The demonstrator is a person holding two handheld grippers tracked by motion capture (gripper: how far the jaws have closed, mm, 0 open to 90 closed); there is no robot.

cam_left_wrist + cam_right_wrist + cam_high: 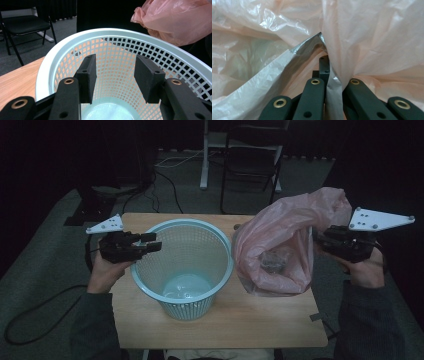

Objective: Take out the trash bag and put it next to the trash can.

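Your 2 forearms come in at the near edge of the table (250, 325), 1 on each side. Nearest on the left, your left gripper (155, 242) hangs over the left rim of the pale blue basket (220, 270), jaws spread wide with nothing between them; in the left gripper view its pads (87, 77) sit just inside the mesh wall without touching it. My guess is you are keeping it there so it can steady the basket or take 1 side of the bag once that comes across.

The basket stands upright near the middle of the table, a little toward the near edge, mouth up, so it is ready for lining.

On the right, your right gripper (320, 240) is clamped tight on the pink plastic bag (280, 240), pinching a fold of film at the bag's right side. In the right gripper view the film (332, 92) runs straight down between the closed jaws. Held that way, the bag is lifted along 1 side and its mouth sags open toward the basket, with the bottom resting at the table's right edge. Something dark lies inside (274, 262); I cannot tell what it is.

Beyond the far edge, a folding chair (252, 160) stands on the grey floor.
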